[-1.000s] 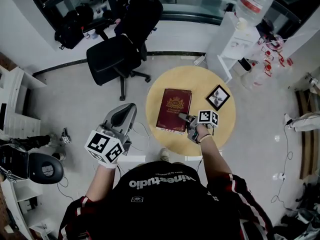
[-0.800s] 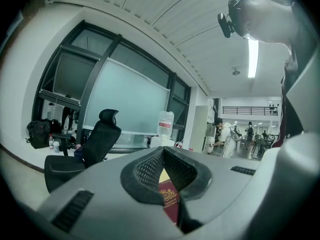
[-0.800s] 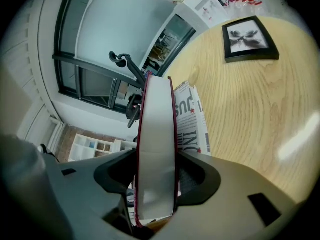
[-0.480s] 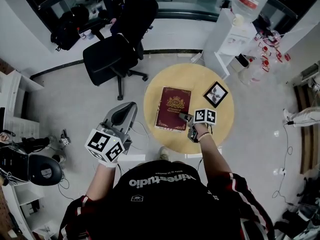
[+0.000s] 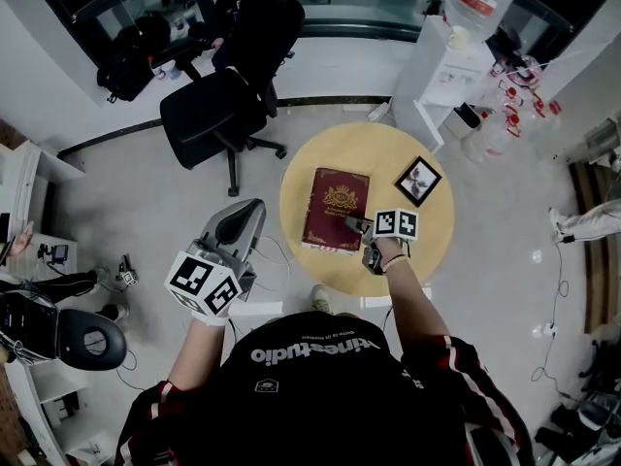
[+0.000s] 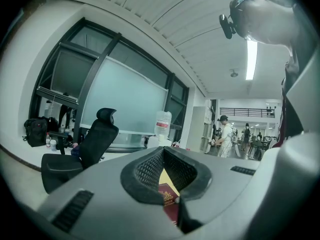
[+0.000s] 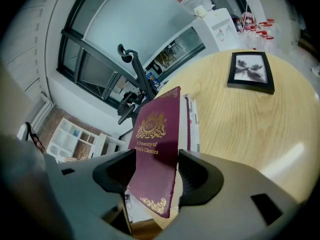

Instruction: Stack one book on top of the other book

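Observation:
A maroon book (image 5: 335, 210) with a gold crest lies flat on the round wooden table (image 5: 427, 236), on top of a second book whose pale page edge (image 7: 192, 124) shows beside it. My right gripper (image 5: 351, 224) points down at the maroon book's (image 7: 156, 134) near right corner. It is open (image 7: 156, 169), one jaw on each side of the corner with a gap to the cover. My left gripper (image 5: 250, 209) hangs level over the floor left of the table. It is shut (image 6: 161, 152) on nothing, and the book shows through its hollow.
A black-framed picture (image 5: 419, 181) lies on the table (image 7: 240, 119) right of the books, also in the right gripper view (image 7: 251, 71). A black office chair (image 5: 218, 105) stands behind the table to the left. A white water dispenser (image 5: 441, 76) stands at the back right.
The right gripper has rolled a little at the book's corner. The books and the left gripper stay where they were.

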The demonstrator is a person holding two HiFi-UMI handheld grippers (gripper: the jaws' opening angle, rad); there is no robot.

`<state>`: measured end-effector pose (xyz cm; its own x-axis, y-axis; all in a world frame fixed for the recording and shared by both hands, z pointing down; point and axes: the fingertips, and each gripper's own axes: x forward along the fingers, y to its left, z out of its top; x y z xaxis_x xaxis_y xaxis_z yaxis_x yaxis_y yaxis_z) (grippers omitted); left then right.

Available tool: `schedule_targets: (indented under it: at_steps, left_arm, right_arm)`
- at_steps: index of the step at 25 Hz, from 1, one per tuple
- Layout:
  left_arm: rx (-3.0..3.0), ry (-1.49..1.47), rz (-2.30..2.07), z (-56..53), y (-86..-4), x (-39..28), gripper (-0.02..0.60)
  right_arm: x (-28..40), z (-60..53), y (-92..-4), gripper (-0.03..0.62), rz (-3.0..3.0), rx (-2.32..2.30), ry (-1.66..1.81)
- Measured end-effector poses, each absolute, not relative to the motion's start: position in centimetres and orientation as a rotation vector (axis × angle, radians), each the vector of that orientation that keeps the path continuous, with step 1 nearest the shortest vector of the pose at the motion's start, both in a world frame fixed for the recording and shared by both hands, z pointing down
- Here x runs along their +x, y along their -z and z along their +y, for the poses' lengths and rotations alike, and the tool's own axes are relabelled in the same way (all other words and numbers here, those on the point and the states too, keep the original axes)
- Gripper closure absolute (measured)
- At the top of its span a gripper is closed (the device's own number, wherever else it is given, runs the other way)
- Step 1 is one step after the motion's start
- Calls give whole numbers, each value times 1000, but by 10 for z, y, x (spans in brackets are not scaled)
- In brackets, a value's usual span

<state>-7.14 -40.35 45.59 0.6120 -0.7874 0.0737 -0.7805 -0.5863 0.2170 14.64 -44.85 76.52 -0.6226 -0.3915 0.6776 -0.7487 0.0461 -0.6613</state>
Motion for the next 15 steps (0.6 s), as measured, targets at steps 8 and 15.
schedule_targets:
  at_steps: [8,15]
  left_arm:
    - [2591,68,-1318,-399,-453,-86,565]
    - [2618,101,-1295,-402,-446,-87,565]
  right_arm:
    - [158,-445,-754,309,-2019,1224,-1544]
    - [192,-448,-708,312,-2073,1431,-1292]
